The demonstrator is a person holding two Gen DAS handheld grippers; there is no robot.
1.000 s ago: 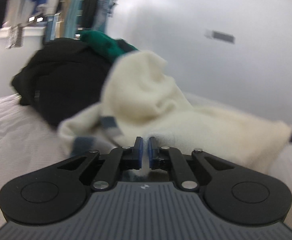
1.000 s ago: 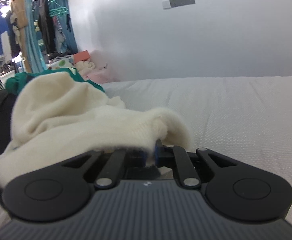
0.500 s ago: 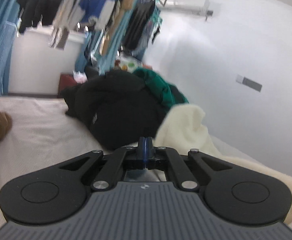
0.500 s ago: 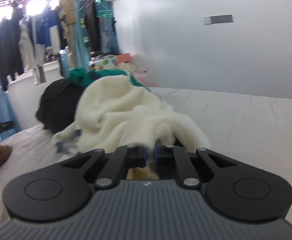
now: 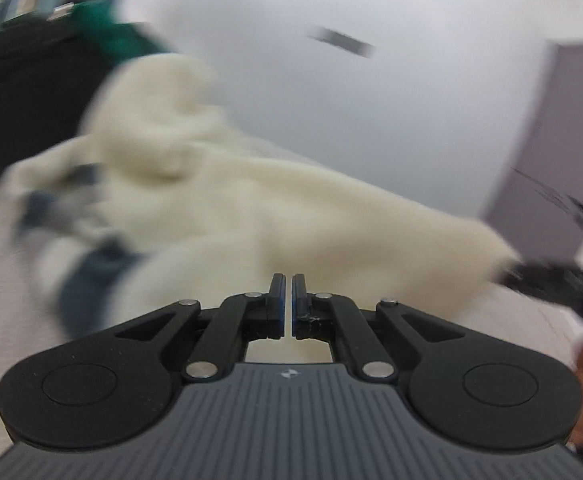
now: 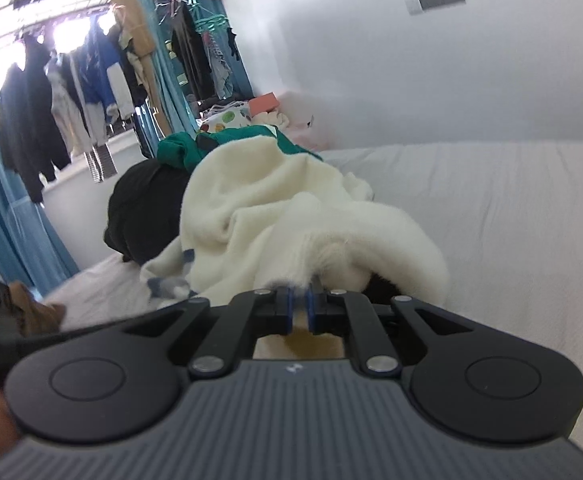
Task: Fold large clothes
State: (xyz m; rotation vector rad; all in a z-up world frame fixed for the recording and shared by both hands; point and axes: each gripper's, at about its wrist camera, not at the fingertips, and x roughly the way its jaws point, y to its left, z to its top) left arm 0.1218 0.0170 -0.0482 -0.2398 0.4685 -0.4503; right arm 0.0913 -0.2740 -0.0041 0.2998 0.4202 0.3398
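Here the cream fleece garment (image 6: 291, 204) lies heaped on the white bed sheet (image 6: 511, 216), against a black garment (image 6: 147, 208) with a green one (image 6: 219, 144) on top. The right gripper (image 6: 300, 307) is clamped on a fold of the fleece's near edge. The left gripper (image 5: 288, 304) is nearly closed, its jaws a sliver apart and empty, just before the fleece.
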